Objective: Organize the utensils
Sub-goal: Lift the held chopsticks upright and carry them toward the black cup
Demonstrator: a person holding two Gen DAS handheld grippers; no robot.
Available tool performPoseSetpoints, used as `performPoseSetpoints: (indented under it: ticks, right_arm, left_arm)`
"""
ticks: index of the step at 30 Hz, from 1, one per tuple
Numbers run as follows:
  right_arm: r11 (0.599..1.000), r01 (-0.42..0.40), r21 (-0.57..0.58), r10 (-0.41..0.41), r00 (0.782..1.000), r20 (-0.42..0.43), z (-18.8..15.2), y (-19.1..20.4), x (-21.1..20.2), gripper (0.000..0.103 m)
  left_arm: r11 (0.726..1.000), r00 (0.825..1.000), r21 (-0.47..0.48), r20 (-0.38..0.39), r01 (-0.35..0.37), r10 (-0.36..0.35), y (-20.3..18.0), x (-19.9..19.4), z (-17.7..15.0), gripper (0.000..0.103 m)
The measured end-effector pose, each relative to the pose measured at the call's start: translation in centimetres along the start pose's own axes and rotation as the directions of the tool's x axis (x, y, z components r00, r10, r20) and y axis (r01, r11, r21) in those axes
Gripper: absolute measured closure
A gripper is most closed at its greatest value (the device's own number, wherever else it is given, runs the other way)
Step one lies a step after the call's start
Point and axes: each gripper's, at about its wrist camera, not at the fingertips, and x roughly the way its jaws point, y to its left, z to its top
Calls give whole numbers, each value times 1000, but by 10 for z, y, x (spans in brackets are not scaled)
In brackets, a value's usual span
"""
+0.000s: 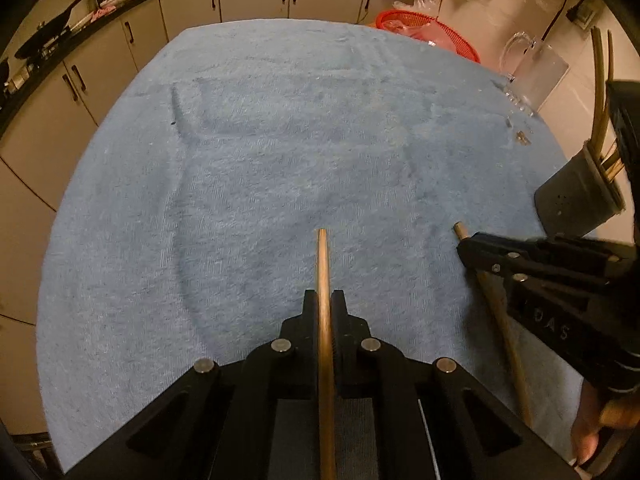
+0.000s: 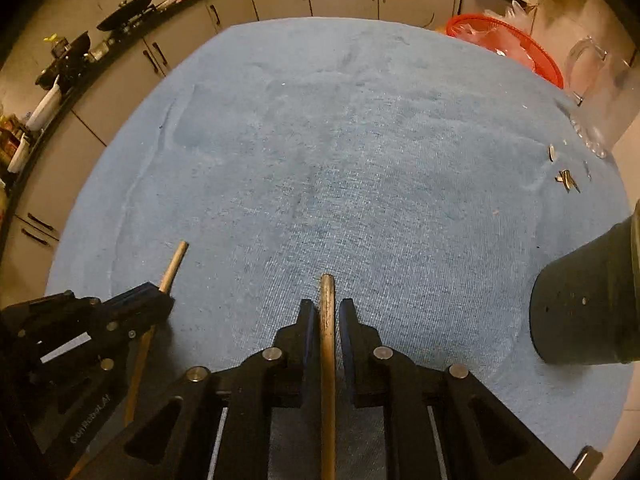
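left gripper: clamped on one wooden chopstick, tip forward over the blue towel | right gripper: clamped on second chopstick | dark holder: upright at the right, likely destination; already holds sticks | one each, probably to pair them

Plain blue towel, tan wooden chopsticks, black holder, red mesh basket.

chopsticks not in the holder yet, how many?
2. One chopstick is clamped in the left tongs; the other chopstick is in the right tongs. Several more already stand in the dark holder.
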Motion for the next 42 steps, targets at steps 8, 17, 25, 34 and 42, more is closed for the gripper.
performPoseSetpoints:
  ticks: [8, 17, 25, 34, 42]
  right_arm:
    - [991, -131, -6, 126, 937, 327, -32, 3, -96, 95]
    - [992, -117, -51, 118, 695, 709, -121, 16, -189, 95]
    - [994, -106, -37, 93, 592, 801, -154, 28, -218, 95]
    - [992, -128, 19, 51, 523, 851, -166, 14, -224, 95]
    - [992, -122, 35, 34, 516, 856, -162, 9, -223, 95]
  left_arm:
    - [996, 965, 10, 247, 91, -91, -3, -73, -13, 97]
    - [997, 895, 23, 440, 75, -77, -14, -145, -42, 97]
    - [996, 865, 59, 495, 62, -83, -27, -179, -58, 97]
    - [996, 865, 77, 495, 47, -79, -38, -184, -61, 97]
    - [995, 865, 94, 496, 31, -74, -44, -182, -63, 97]
